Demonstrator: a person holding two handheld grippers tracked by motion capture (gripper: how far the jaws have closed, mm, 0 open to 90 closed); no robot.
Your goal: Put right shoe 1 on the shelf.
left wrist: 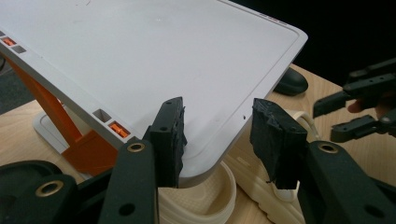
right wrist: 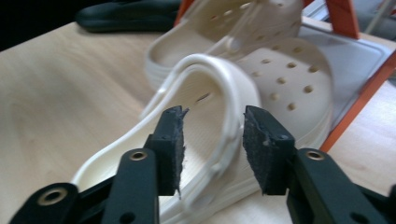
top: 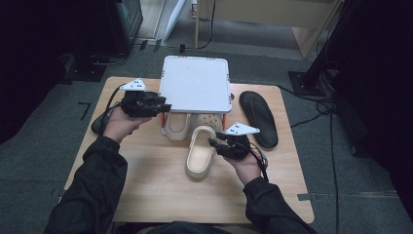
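A person sits at a wooden worktop [top: 146, 190] with a two-jaw gripper in each hand. The right gripper [top: 217, 142] is near the middle of the worktop, beside a cream clog [top: 200, 152] that lies toe away from the person. In the right gripper view its jaws stand partly open on either side of the clog's [right wrist: 219, 135] raised heel strap; whether the pads touch the strap cannot be told. The left gripper [top: 164, 106] is held to the left, at the near left corner of a white rack [top: 196, 83] with orange legs. In the left gripper view its jaws are wide open and hold nothing, and that corner of the rack's [left wrist: 154, 60] top shelf lies between them, with one pad close against its edge. Under the top shelf, on the rack's lower level, sits a second cream clog [top: 177, 126]. A black slipper [top: 258, 117] lies on the worktop to the right of the rack.
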